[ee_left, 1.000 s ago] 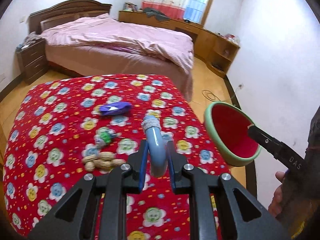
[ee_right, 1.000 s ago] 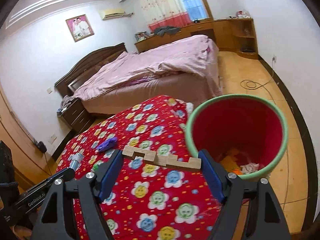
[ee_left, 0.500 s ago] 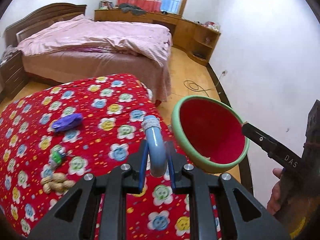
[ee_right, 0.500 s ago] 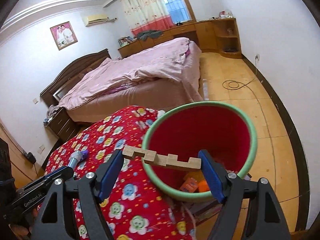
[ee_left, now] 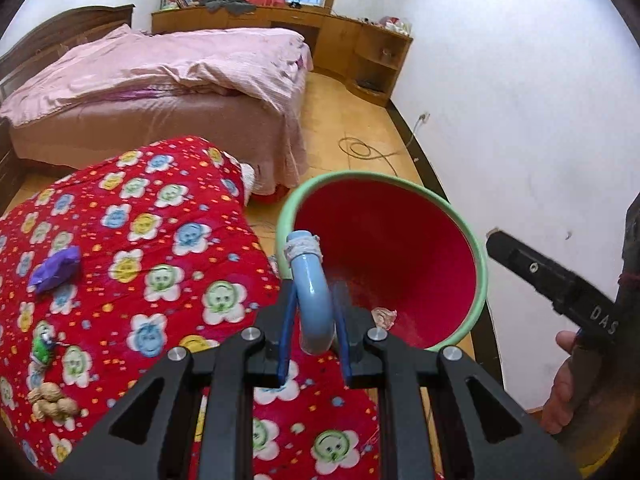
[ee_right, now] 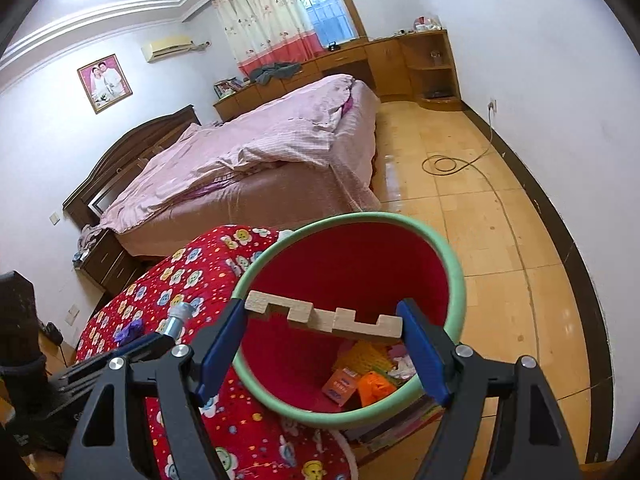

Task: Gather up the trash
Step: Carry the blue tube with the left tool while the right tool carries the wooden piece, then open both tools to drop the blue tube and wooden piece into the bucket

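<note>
Bedroom backdrop, red bin point(ee_right: 452, 264) closer than before, our left gripper point(ee_left: 312, 344) pinching blue tube point(ee_left: 314, 300) at its rim, right gripper point(ee_right: 324, 344) clamping notched wood strip point(ee_right: 324, 316) over it, only right view shows trash inside.

A bed point(ee_right: 256, 160) with a pink quilt is seen ahead of the claw; a framed portrait point(ee_right: 105, 82) is hung upper left; a cable point(ee_right: 448, 163) is coiled on the floor.

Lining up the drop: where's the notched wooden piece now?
In the right wrist view, the notched wooden piece sits crosswise in the right claw, over the near rim of the red bin.
</note>
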Motion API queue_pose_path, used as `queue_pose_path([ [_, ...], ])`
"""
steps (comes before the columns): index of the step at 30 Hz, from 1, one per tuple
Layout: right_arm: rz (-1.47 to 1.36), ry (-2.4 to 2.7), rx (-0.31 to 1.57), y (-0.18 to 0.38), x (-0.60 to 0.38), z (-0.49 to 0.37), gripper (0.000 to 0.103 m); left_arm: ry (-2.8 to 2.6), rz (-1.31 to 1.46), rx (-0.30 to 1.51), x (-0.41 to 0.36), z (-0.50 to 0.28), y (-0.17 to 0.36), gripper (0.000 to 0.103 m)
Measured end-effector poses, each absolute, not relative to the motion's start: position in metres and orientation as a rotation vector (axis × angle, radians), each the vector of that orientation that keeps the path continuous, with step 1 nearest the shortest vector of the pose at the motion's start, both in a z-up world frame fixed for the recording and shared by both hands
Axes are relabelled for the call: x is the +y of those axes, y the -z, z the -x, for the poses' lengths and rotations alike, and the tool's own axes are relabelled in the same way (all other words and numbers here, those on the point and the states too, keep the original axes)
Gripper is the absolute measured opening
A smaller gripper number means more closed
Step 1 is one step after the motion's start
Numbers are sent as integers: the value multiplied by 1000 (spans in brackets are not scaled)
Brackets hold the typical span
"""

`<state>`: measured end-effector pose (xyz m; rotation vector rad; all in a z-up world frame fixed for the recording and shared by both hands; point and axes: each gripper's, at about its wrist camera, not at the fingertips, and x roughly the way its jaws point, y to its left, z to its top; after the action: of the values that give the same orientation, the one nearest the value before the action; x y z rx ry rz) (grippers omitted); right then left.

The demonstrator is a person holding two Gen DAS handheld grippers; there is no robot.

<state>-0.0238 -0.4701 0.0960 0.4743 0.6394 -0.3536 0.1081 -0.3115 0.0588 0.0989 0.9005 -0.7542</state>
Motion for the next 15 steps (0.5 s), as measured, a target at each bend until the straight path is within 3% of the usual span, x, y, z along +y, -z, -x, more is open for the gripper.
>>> queue_pose_path([
  [15,-522,364,664,-75,-495,22,79,807,-154,961,-351,-112,-25,18],
])
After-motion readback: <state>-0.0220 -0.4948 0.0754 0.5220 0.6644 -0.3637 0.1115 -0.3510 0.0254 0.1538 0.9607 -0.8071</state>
